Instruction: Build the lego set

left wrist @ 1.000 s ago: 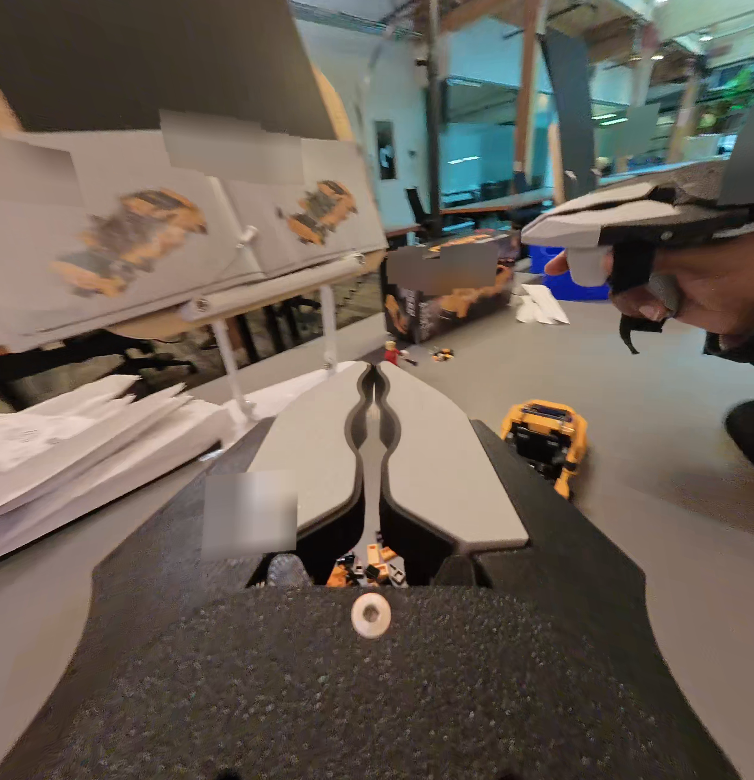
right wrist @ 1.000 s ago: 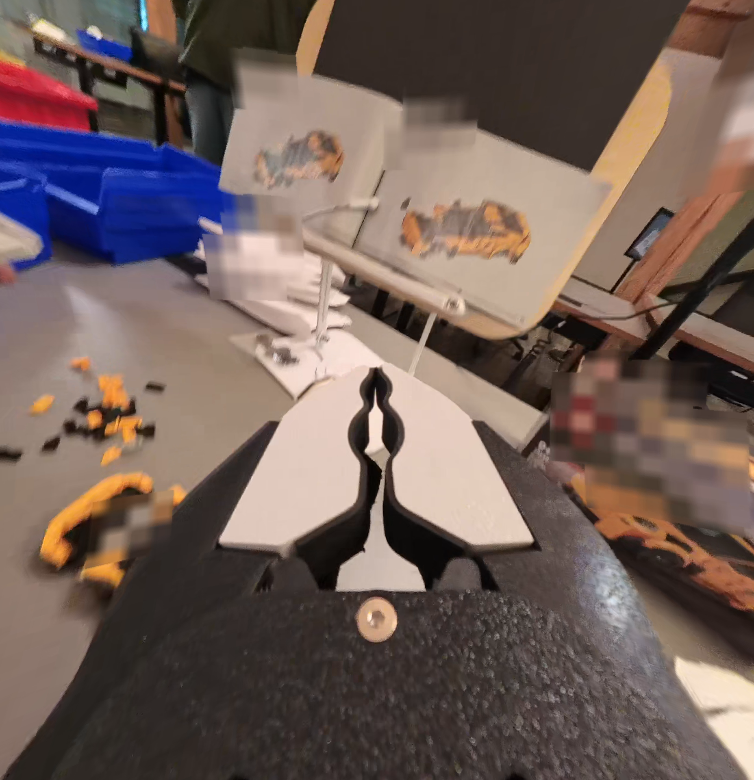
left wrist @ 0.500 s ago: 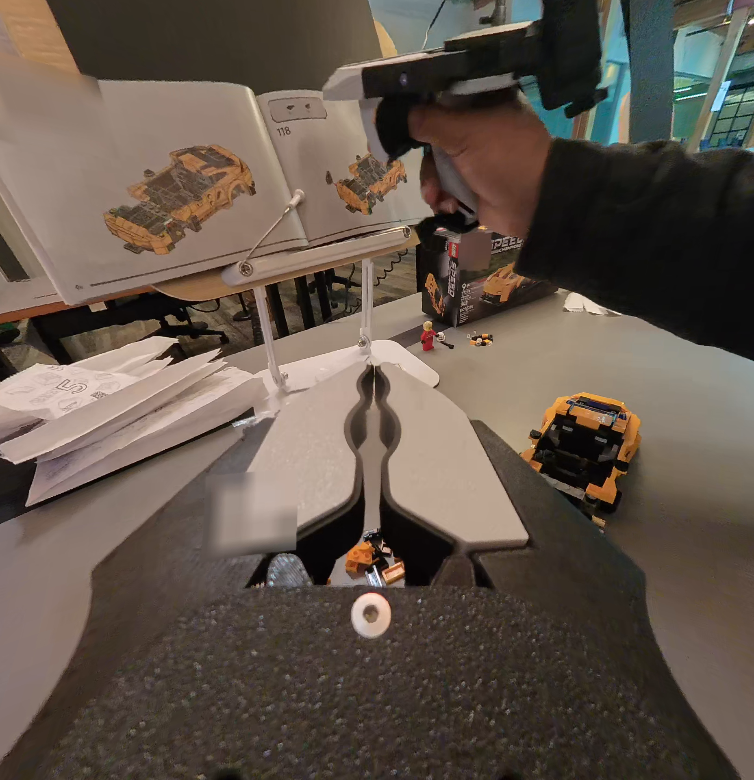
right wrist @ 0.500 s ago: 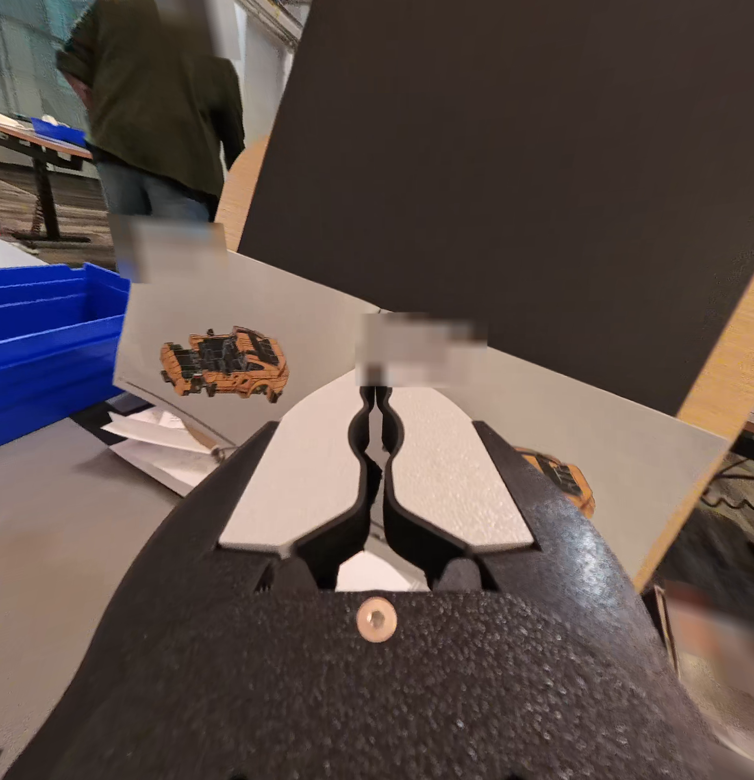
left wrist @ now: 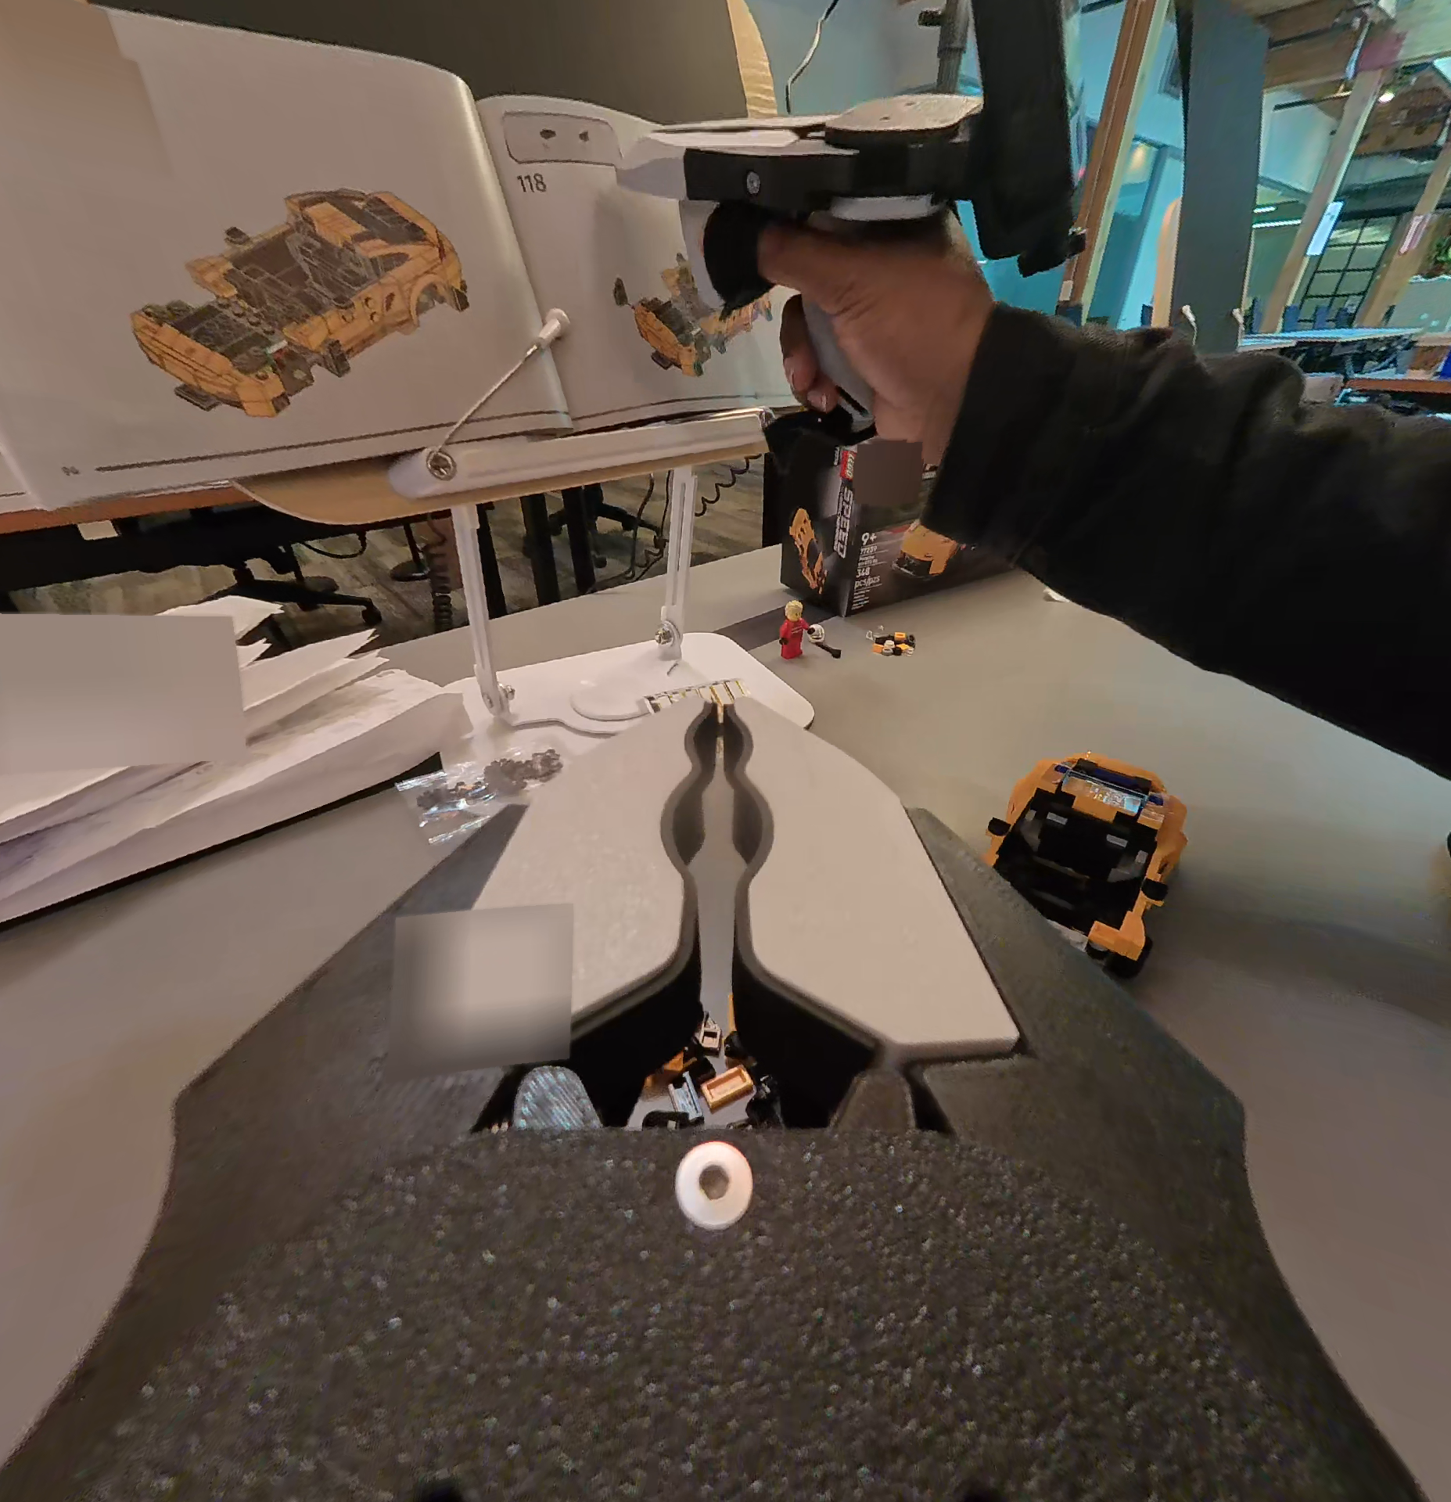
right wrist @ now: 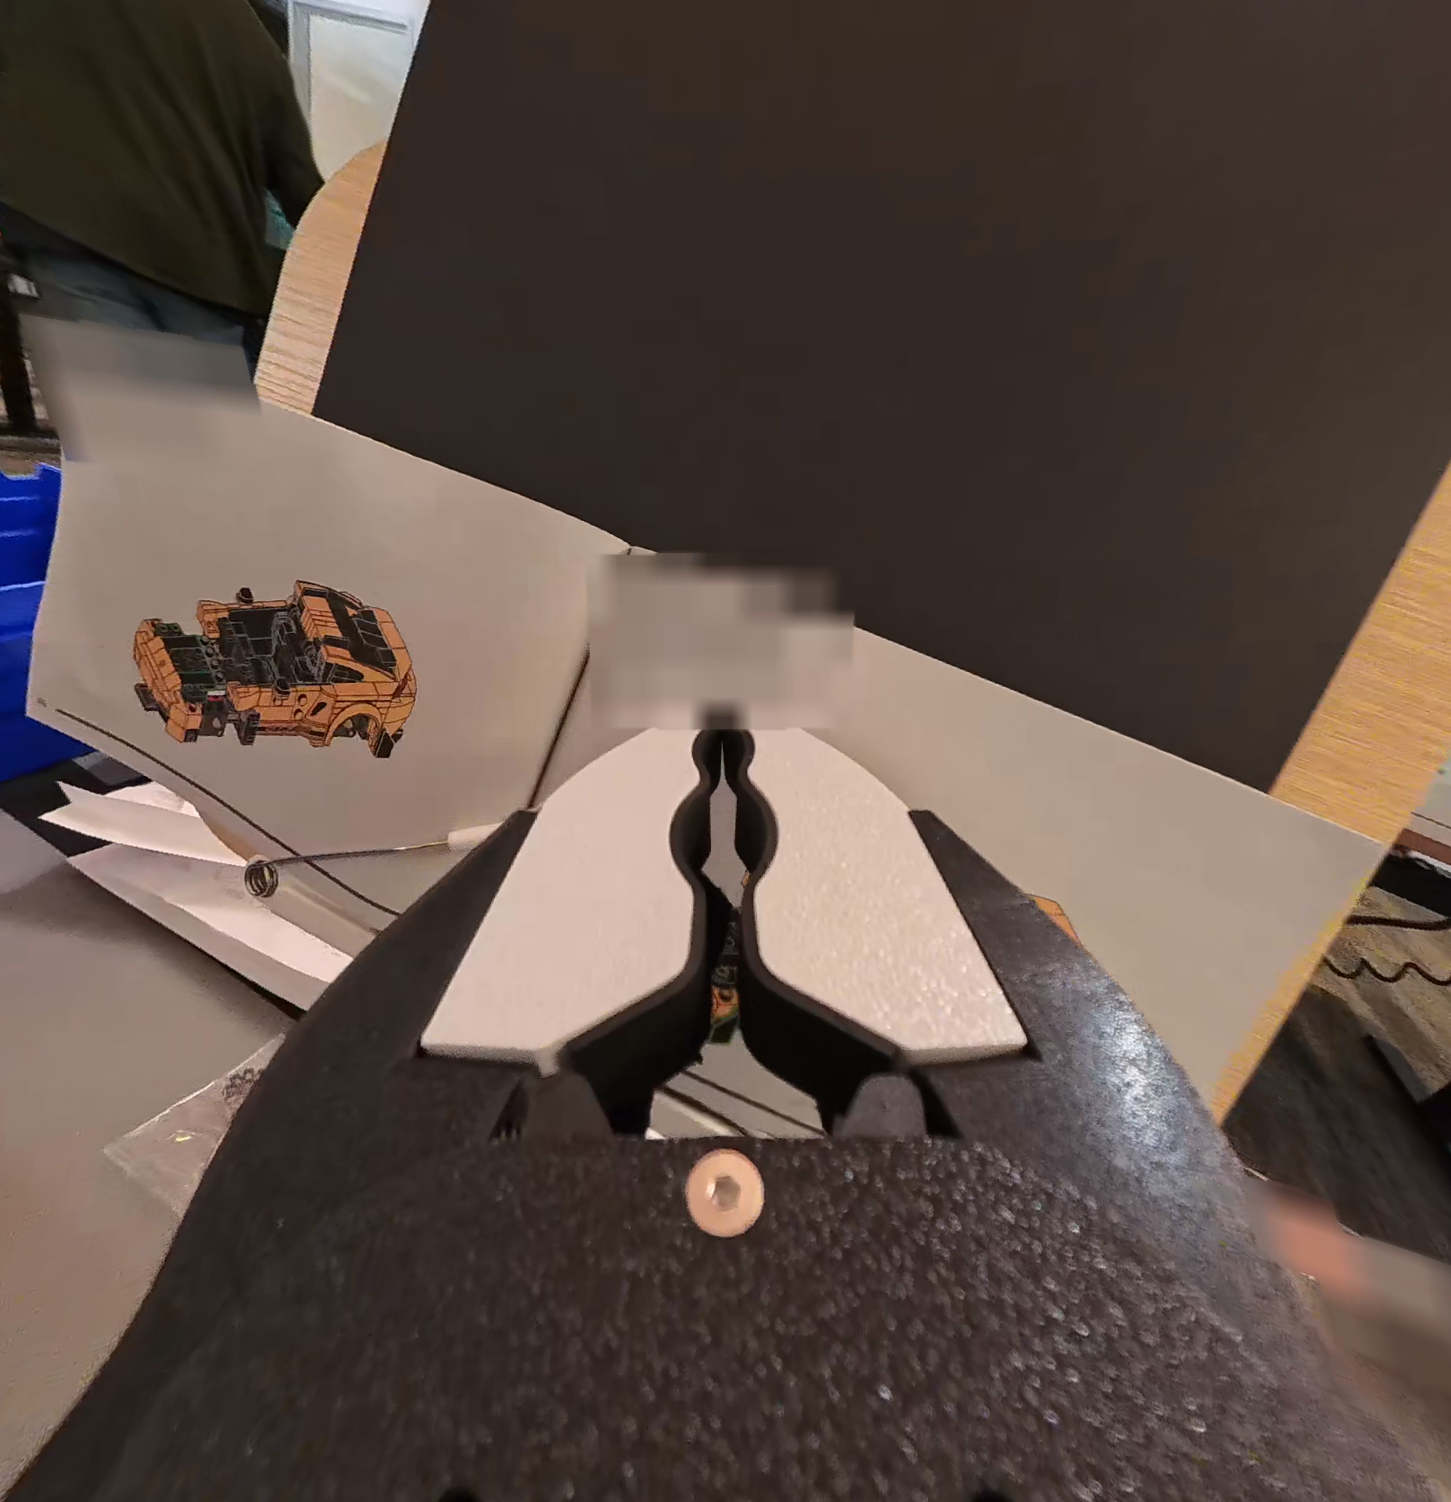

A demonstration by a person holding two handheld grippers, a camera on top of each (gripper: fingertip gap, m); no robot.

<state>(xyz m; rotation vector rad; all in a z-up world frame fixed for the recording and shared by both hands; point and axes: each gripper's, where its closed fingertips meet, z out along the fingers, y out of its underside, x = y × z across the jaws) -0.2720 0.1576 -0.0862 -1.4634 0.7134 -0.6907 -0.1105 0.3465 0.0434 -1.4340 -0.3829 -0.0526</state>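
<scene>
The part-built orange and black lego car (left wrist: 1087,845) sits on the grey table (left wrist: 1315,1097), to the right of my left gripper (left wrist: 720,715). That gripper is shut and empty, above loose orange and black pieces (left wrist: 710,1081). The open instruction booklet (left wrist: 299,268) rests on a white stand (left wrist: 624,691). My right gripper (right wrist: 722,744) is shut, with its tips close to the booklet's right page (right wrist: 1031,813); whether they touch it I cannot tell. It also shows in the left wrist view (left wrist: 649,158), held by a hand.
A red minifigure (left wrist: 793,630), a small orange piece (left wrist: 894,642) and the set's box (left wrist: 852,536) stand behind the stand. White paper bags (left wrist: 177,772) and a clear bag of small parts (left wrist: 478,784) lie left. Blue bins (right wrist: 7,609) and a person (right wrist: 137,146) are far left. The grippers' ends are close to 30 centimeters from one another.
My right gripper has risen from over the table to the booklet's right page, still shut. My left gripper stays shut and has hardly moved.
</scene>
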